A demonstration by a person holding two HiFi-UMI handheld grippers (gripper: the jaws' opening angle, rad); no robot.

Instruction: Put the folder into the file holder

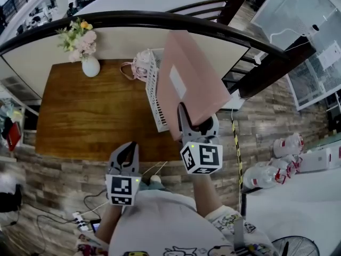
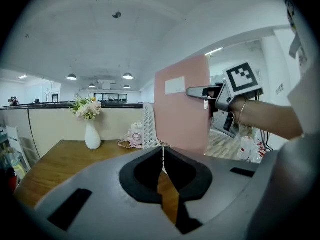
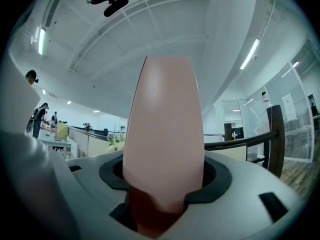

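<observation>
Gripping the pink folder [image 1: 189, 79] by its lower edge, the right tool [image 1: 197, 122] holds it upright, close by the white file holder [image 1: 154, 92] on the tabletop [image 1: 90, 116]. The left tool [image 1: 123, 153] hangs clenched and empty. The folder looks light, thin and smooth, likely to flex, so a mid-edge hold seems safest.

Wooden table [image 1: 90, 116] bears a flower vase [image 1: 90, 66]; a pink bag [image 1: 139, 64]; the white file holder [image 1: 153, 89].

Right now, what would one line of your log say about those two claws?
right claw: shut on pink folder | folder: raised near white file holder, not yet in | left claw: shut, empty
</observation>
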